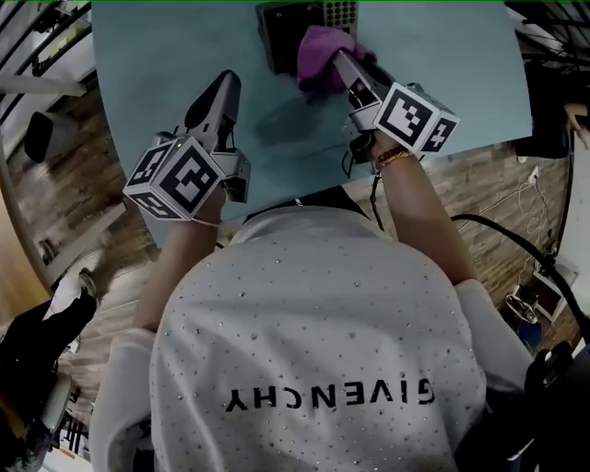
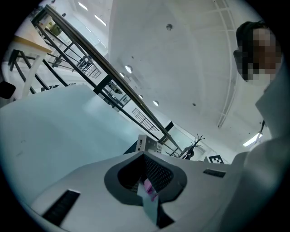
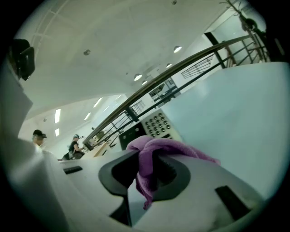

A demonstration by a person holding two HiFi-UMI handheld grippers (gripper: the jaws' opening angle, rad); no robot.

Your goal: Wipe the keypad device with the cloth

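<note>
The keypad device point(image 1: 304, 28), a dark box with a grey button panel, sits at the far edge of the pale blue table point(image 1: 166, 55). My right gripper point(image 1: 339, 63) is shut on a purple cloth point(image 1: 321, 55), which hangs at the device's near right corner. In the right gripper view the cloth point(image 3: 158, 147) bunches between the jaws, with the keypad point(image 3: 156, 123) just beyond. My left gripper point(image 1: 224, 85) hovers over bare table left of the device, its jaws together and holding nothing. The left gripper view shows the device point(image 2: 147, 144) ahead of the jaws.
The table's near edge runs just in front of the person's body. Wooden floor lies on both sides, with cables point(image 1: 498, 230) on the right and a dark railing point(image 1: 37, 37) at the left. Two people point(image 3: 74, 147) stand far off.
</note>
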